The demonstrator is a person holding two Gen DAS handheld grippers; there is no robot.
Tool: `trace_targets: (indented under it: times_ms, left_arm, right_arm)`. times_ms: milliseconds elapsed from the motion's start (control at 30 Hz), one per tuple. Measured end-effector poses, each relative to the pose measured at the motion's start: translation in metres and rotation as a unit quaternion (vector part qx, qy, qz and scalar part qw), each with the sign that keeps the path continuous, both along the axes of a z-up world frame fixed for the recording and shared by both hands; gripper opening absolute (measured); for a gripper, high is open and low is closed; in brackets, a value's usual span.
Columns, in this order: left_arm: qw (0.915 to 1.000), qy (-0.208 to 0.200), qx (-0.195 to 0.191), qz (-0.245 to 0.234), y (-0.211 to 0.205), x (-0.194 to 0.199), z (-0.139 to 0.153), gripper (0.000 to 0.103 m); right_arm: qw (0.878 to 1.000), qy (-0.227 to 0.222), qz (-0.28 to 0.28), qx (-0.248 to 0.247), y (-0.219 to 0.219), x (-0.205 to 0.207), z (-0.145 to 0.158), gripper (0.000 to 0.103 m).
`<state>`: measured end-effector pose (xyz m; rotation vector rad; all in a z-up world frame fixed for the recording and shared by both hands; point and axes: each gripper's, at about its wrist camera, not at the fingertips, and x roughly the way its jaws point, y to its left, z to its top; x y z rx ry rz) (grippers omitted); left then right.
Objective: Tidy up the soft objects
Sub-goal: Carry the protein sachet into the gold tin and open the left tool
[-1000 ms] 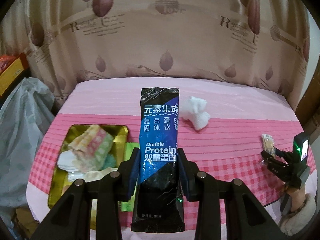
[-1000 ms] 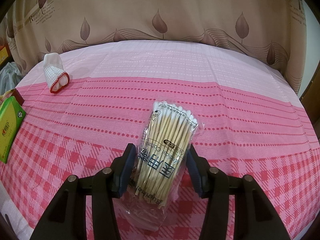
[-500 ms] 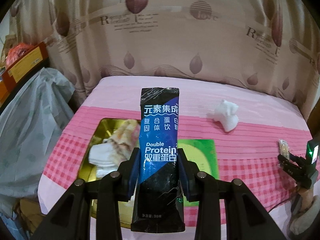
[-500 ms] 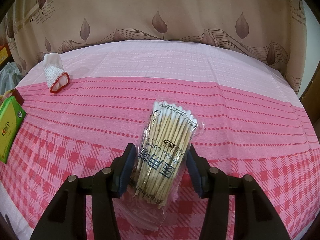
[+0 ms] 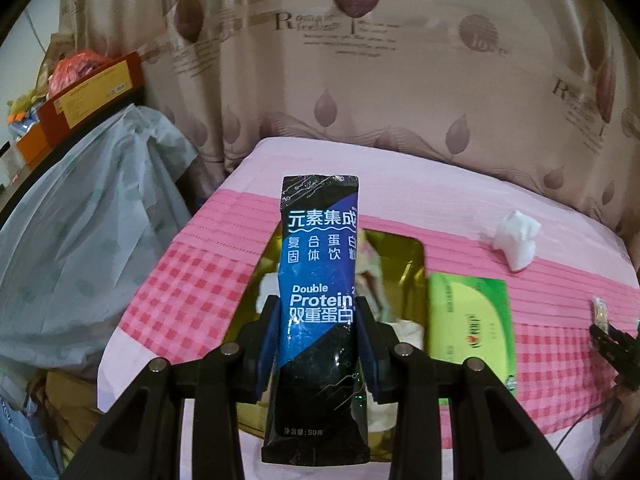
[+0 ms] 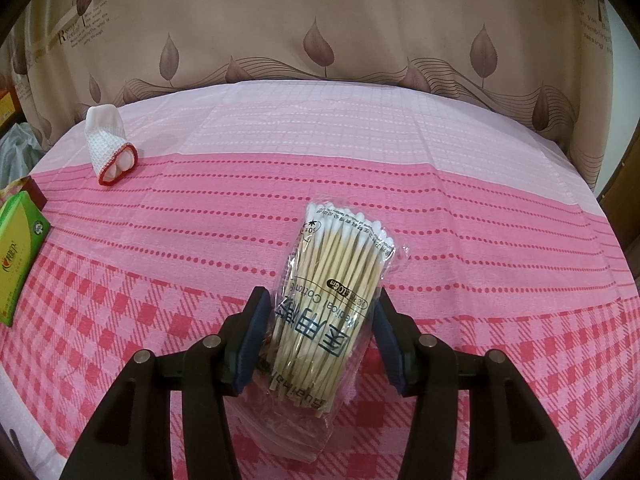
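Leaf-printed curtains hang behind a surface [image 6: 400,168] covered in pink checked cloth. Over its left end, the left gripper [image 5: 318,336] has its fingers clamped on a blue-and-black protein sachet [image 5: 320,280], held upright above a gold tray [image 5: 408,256] that already holds folded cloths. A green tissue pack [image 5: 470,320] lies just beside the tray, and a white crumpled cloth [image 5: 516,242] sits farther back. The right gripper [image 6: 320,332] pinches a bag of cotton swabs [image 6: 332,296] over the checked cloth. The sachet seems to be mid-delivery; next it should be lowered into the tray and released, taking care that it settles flat.
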<state>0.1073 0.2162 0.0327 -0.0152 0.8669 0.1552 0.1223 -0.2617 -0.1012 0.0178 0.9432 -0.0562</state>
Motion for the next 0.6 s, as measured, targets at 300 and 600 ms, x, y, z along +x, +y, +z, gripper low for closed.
trace_targets:
  times_ms: [300, 600]
  left_arm:
    - [0.9997, 0.020, -0.007, 0.011, 0.022, 0.004, -0.027, 0.036]
    - [0.9992, 0.036, -0.011, 0.008, 0.028, 0.013, -0.053, 0.036]
  right_arm:
    - [1.000, 0.000, 0.000, 0.000, 0.002, 0.000, -0.001, 0.048]
    - [1.000, -0.001, 0.000, -0.005, 0.008, -0.003, 0.000, 0.049]
